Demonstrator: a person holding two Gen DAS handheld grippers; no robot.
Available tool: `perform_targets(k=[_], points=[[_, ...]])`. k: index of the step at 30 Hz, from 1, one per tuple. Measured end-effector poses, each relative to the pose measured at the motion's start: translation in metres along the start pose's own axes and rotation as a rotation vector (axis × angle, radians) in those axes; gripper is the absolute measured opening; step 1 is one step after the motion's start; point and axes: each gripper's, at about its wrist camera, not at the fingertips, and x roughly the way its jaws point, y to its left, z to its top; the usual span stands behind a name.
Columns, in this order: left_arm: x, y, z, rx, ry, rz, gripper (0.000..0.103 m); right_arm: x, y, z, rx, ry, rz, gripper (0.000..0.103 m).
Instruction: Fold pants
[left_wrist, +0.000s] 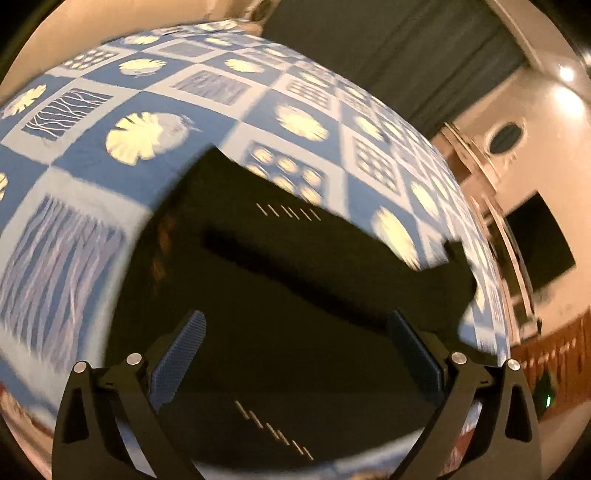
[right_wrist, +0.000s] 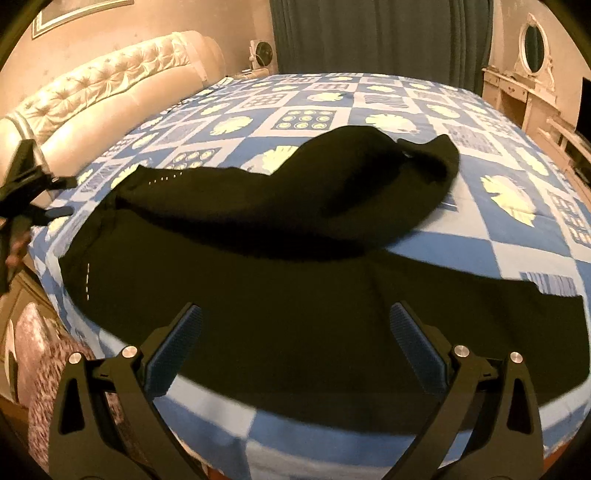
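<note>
Black pants (right_wrist: 295, 280) lie spread on a bed with a blue patterned sheet (right_wrist: 461, 236). One leg lies along the near edge, the other angles toward the bunched waist at the far right (right_wrist: 424, 162). My right gripper (right_wrist: 295, 321) is open and empty, just above the near leg. My left gripper (left_wrist: 295, 328) is open and empty over the pants (left_wrist: 277, 295), near the leg ends with small white dash marks (left_wrist: 288, 212). The left gripper also shows in the right wrist view (right_wrist: 26, 184) at the far left edge.
A tufted cream headboard (right_wrist: 110, 92) stands at the left. Dark curtains (right_wrist: 369, 37) hang behind the bed. A dresser with an oval mirror (right_wrist: 532, 40) and a TV (left_wrist: 539, 240) stand at the right. A patterned rug (right_wrist: 40, 350) lies beside the bed.
</note>
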Motion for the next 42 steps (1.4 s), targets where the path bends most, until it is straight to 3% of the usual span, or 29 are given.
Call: perform_targets(k=[4,6,12,15,18,21,24,27,30,35,39,42], points=[[0.043,0.051,0.061,-0.090,0.053,-0.067,0.098,0.023,-0.002,0.018,0.031,0.016,0.018,0.101],[0.070,0.068,0.085,-0.090,0.074,-0.032,0.098,0.037,-0.003,0.026,0.048,0.032,0.030,0.101],[0.127,0.092,0.118,-0.052,0.161,-0.034,0.098,0.068,0.000,0.039,0.064,0.077,0.050,0.101],[0.130,0.094,0.128,0.005,0.136,-0.024,0.098,0.079,0.003,0.044,0.056,0.093,0.065,0.101],[0.120,0.107,0.139,-0.027,0.093,-0.129,0.098,0.084,0.007,0.048,0.051,0.098,0.082,0.101],[0.126,0.116,0.140,-0.021,0.115,-0.084,0.098,0.090,0.011,0.051,0.057,0.104,0.102,0.101],[0.130,0.109,0.136,0.056,0.114,-0.065,0.098,0.094,0.014,0.054,0.071,0.111,0.124,0.101],[0.133,0.095,0.131,0.090,0.135,-0.164,0.098,0.098,0.015,0.057,0.089,0.122,0.174,0.101],[0.142,0.087,0.127,0.141,0.149,-0.156,0.098,0.104,0.015,0.065,0.099,0.137,0.208,0.101],[0.142,0.094,0.124,0.186,0.147,-0.209,0.098,0.110,0.006,0.081,0.168,0.132,0.247,0.101],[0.142,0.084,0.123,0.288,0.190,-0.177,0.098,0.117,0.002,0.090,0.209,0.126,0.259,0.101],[0.142,0.083,0.126,0.271,0.193,-0.160,0.097,0.124,0.002,0.094,0.211,0.139,0.265,0.101]])
